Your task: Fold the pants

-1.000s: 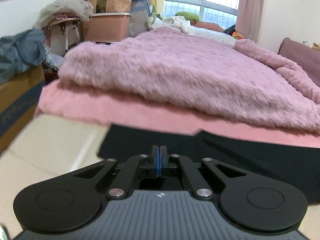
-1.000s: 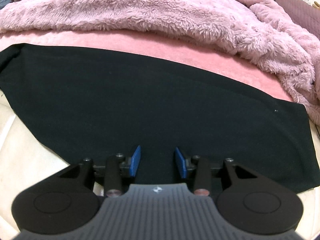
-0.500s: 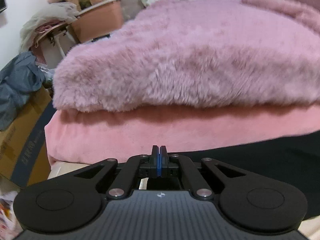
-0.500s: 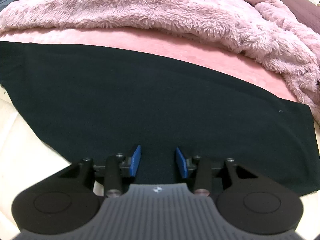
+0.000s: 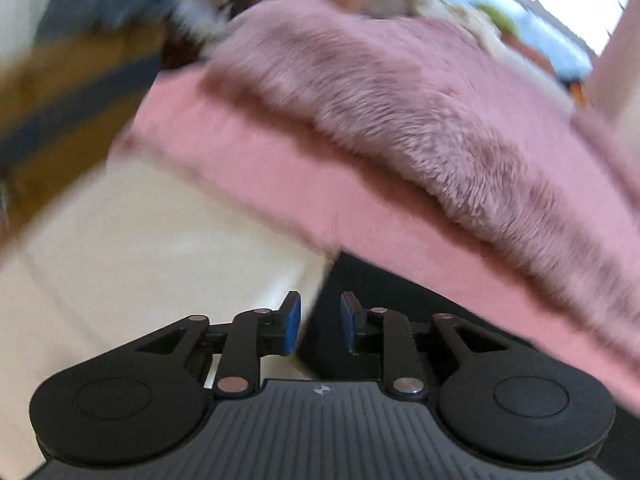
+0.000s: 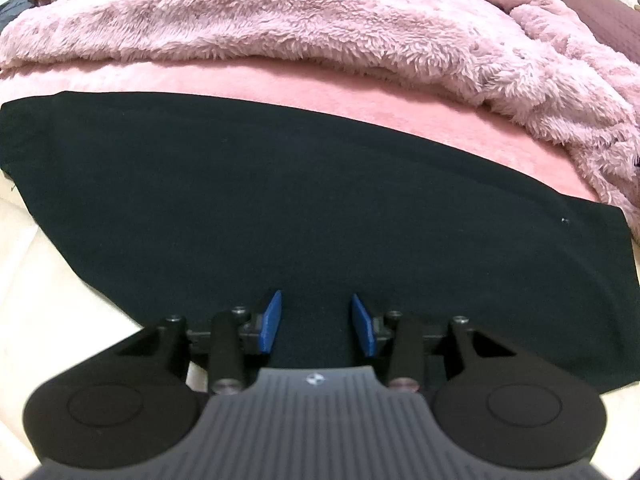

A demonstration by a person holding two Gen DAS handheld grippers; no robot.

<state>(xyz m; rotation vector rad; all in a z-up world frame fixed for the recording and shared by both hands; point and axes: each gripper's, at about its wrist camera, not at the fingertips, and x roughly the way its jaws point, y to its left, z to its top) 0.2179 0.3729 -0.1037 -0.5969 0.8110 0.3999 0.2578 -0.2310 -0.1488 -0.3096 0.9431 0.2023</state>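
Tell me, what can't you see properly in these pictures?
- Left wrist view: boxes and clutter at the top left, smeared by motion blur.
- Right wrist view: near edge of the black pants, hidden behind the right gripper.
- Left wrist view: most of the pants, cut off by the frame edge.

I can't read any text from here. The only mark I see is a small round white emblem on each gripper's ribbed grey body, left gripper [image 5: 319, 330] and right gripper [image 6: 316, 326]; it has no letters. The brown box [image 5: 60, 92] with a blue stripe is too blurred to read.
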